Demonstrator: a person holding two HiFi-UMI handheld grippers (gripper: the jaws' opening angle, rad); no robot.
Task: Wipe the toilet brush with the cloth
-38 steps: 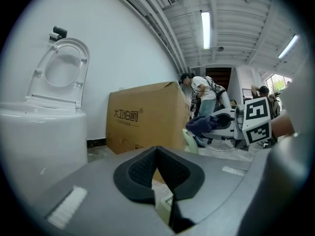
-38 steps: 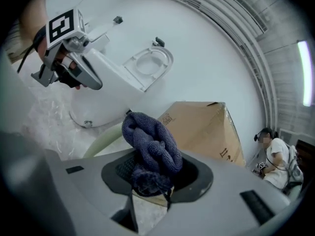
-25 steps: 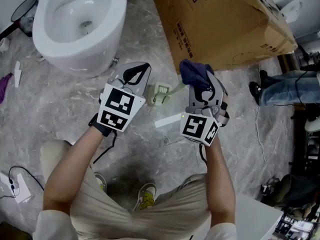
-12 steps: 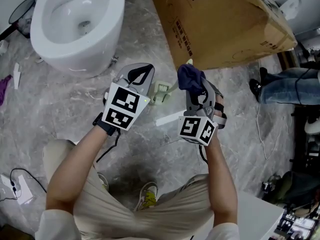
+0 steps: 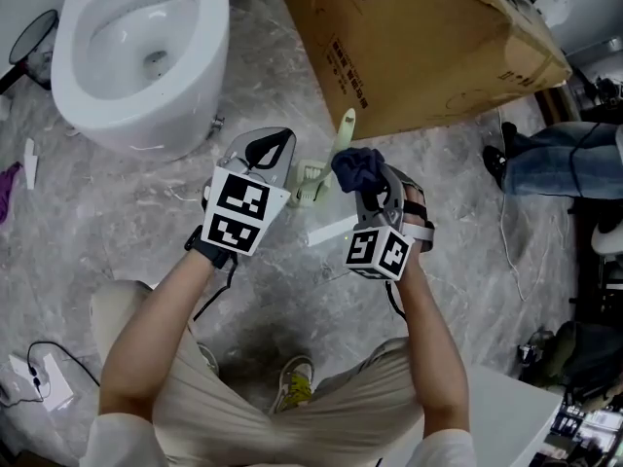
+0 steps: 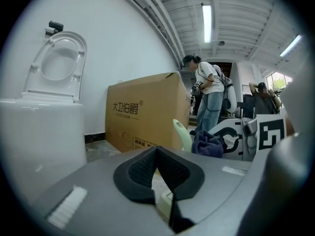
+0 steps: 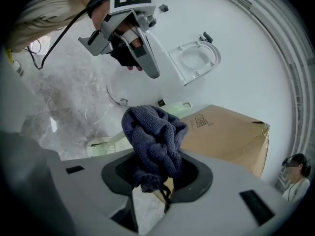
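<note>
The pale green toilet brush (image 5: 343, 129) lies on the marble floor, its head (image 5: 310, 185) toward me and its handle toward the cardboard box. My right gripper (image 5: 375, 185) is shut on a bunched dark blue cloth (image 5: 356, 166), which hangs over the middle of the handle; contact cannot be told. In the right gripper view the cloth (image 7: 155, 136) stands up from the jaws and covers part of the brush (image 7: 110, 141). My left gripper (image 5: 271, 149) hovers left of the brush head, jaws together with nothing clearly between them. The left gripper view shows the handle tip (image 6: 183, 132) beside the cloth (image 6: 209, 144).
A white toilet (image 5: 136, 37) stands at the upper left and a large cardboard box (image 5: 428, 37) at the upper right. A white strip (image 5: 329, 230) lies on the floor between the grippers. A person's legs in jeans (image 5: 565, 159) are at the right edge, with cables nearby.
My right gripper has carried the cloth down the handle toward the brush head, so the handle tip now shows. The left gripper has hardly moved.
</note>
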